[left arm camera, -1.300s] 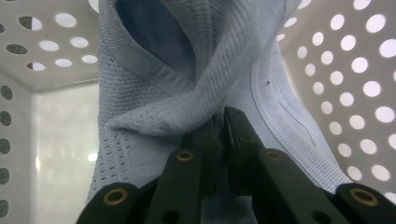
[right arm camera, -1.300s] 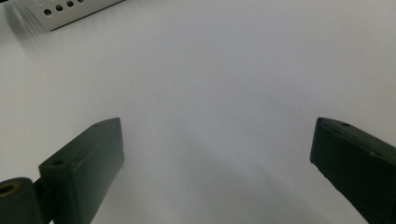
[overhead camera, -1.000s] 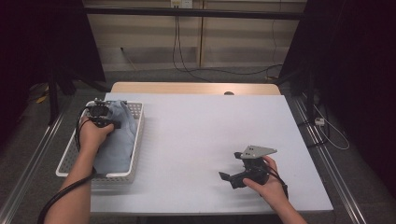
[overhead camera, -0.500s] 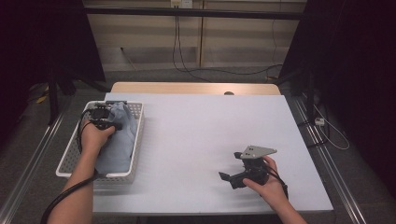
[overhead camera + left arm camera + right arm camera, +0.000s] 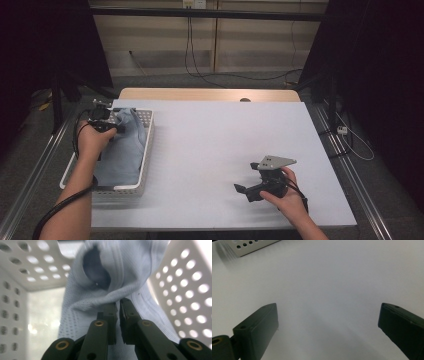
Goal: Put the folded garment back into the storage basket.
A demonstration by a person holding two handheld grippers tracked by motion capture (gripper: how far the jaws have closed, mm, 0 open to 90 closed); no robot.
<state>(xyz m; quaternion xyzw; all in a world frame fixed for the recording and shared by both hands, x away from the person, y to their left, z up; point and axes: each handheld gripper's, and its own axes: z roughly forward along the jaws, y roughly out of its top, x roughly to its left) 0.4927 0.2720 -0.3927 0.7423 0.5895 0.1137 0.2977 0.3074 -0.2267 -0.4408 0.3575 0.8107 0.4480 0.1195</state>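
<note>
We are gripping a light blue garment (image 5: 122, 147) with the left claw (image 5: 116, 128), whose jaws are pinched nearly together on a bunched fold of the cloth (image 5: 100, 287) at the far end of the white perforated basket (image 5: 146, 150). The garment is lying inside the basket, its long axis running along the basket's length from the far wall toward the near wall, with the gripped end lifted above the rest. The cloth is trailing from the claw back toward us, so any lift is drawing its near part up along the basket's length.

The right claw (image 5: 245, 192) is resting well to the right of the basket on the pale worktop (image 5: 220, 135), jaws spread wide and holding nothing; in the right gripper view we are seeing bare worktop (image 5: 324, 285) between them and a corner of the basket (image 5: 249, 246) far off. The left hand (image 5: 92, 142) is thus the nearer one by a wide margin.

We are judging that the open room lies to the right of the basket, where the worktop is bare as far as the right claw. The basket's right wall is standing between the garment and that room, so the cloth needs to clear this rim before moving across.
</note>
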